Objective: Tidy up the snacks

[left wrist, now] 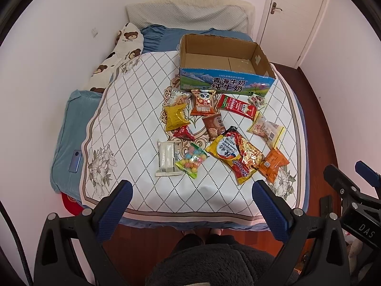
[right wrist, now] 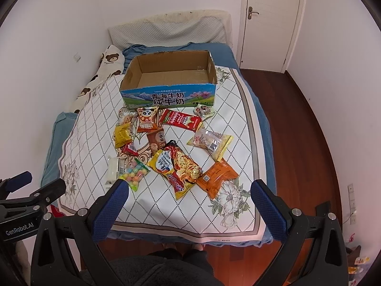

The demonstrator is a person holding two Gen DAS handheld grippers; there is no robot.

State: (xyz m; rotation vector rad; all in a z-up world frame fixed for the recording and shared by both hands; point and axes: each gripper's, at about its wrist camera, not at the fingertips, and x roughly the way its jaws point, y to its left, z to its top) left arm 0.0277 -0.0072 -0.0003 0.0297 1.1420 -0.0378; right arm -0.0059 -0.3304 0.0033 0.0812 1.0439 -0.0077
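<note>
While hovering at the foot of the bed (left wrist: pixel 71 128), left gripper (left wrist: pixel 193 191) and right gripper (right wrist: pixel 189 190) both spread wide, nothing between the blue pads, held back and high, probably to take in the whole spread before choosing.

Nearest: orange packet (right wrist: pixel 218 177) by the printed flower, long noodle pack (right wrist: pixel 177 166) slanted beside it and touching, candy-ball bag (right wrist: pixel 137 175) just left, white wrapped bar (left wrist: pixel 166 158) further left. Laid flat and mostly apart, so easy to pinch singly from above.

Mid-bed: clear biscuit bag (right wrist: pixel 210 140) off to the right, brown packet (right wrist: pixel 156 140) at centre, small red packet (left wrist: pixel 183 133) and yellow bag (left wrist: pixel 175 116) to the left.

Further on, close under the box front: cookie packet (left wrist: pixel 178 97), panda snack (left wrist: pixel 203 102), red sachet (left wrist: pixel 235 106), small wrapped sweet (left wrist: pixel 257 100).

Beyond, cardboard milk box (right wrist: pixel 171 95) standing open-topped with nothing in it, long side facing the snacks, likely the bin for sorting. Task judged not yet started: 12 packets out, 0 inside.
</note>
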